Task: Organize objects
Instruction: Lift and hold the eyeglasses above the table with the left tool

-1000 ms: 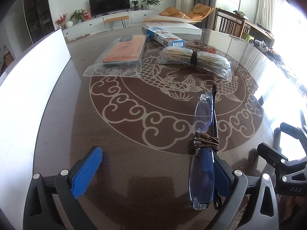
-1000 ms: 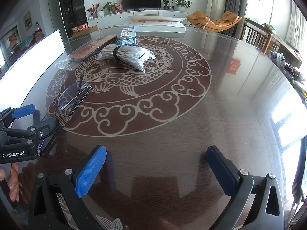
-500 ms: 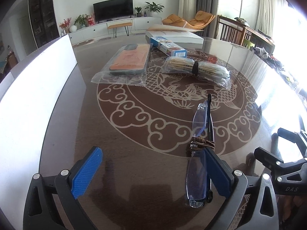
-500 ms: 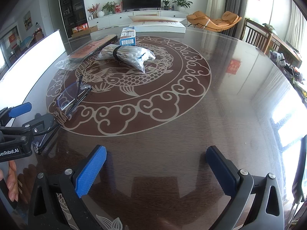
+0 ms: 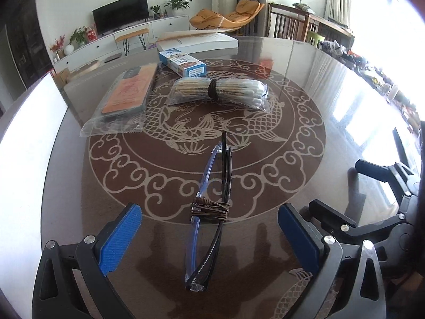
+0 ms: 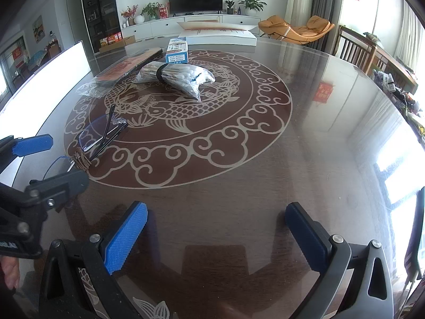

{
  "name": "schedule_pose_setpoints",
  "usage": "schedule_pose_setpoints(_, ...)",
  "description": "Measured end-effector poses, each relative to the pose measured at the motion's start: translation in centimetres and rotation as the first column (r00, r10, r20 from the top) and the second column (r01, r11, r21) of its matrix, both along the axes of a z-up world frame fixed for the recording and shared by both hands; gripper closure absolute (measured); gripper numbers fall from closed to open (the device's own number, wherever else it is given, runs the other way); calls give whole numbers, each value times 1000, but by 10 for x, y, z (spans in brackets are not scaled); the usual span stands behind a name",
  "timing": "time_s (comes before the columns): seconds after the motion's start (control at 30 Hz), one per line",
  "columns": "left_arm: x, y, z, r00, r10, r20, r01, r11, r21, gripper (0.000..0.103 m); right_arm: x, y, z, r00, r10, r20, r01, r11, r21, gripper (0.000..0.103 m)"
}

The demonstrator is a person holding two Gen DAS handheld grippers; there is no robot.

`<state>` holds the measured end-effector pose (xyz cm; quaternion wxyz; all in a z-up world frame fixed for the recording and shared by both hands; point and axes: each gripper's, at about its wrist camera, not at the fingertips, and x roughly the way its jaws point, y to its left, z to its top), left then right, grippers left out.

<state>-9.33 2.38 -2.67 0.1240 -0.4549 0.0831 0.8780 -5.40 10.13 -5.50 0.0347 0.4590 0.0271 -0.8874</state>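
Folded glasses (image 5: 212, 186) with a blue-tinted lens, black arms and a brown cord (image 5: 211, 208) wound round the middle lie on the dark round table (image 5: 305, 138). My left gripper (image 5: 208, 212) is open, its blue pads on either side of the glasses and apart from them. In the right wrist view the glasses (image 6: 103, 135) lie at the left, with the left gripper (image 6: 50, 163) reaching around their near end. My right gripper (image 6: 216, 210) is open over bare table, with nothing between its fingers. It shows at the right of the left wrist view as the right gripper (image 5: 342, 186).
Farther back lie a bag of cotton swabs (image 5: 220, 93), a bagged orange phone case (image 5: 124, 98), a blue and white box (image 5: 183, 63) and a flat white box (image 5: 196, 42). A white panel (image 5: 24, 133) runs along the table's left side. A hand (image 6: 10, 271) shows low left.
My left gripper has shifted right and forward, so the glasses now lie midway between its fingers instead of against the right pad. The right gripper has stayed still.
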Motion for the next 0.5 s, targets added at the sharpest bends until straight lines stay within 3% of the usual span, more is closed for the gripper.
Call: schedule_pose_setpoints(0.5,-14,-7,-17,998,60,27,-59,998,-25,0,1,1,0,1000,-2,-1,2,1000,-5,0)
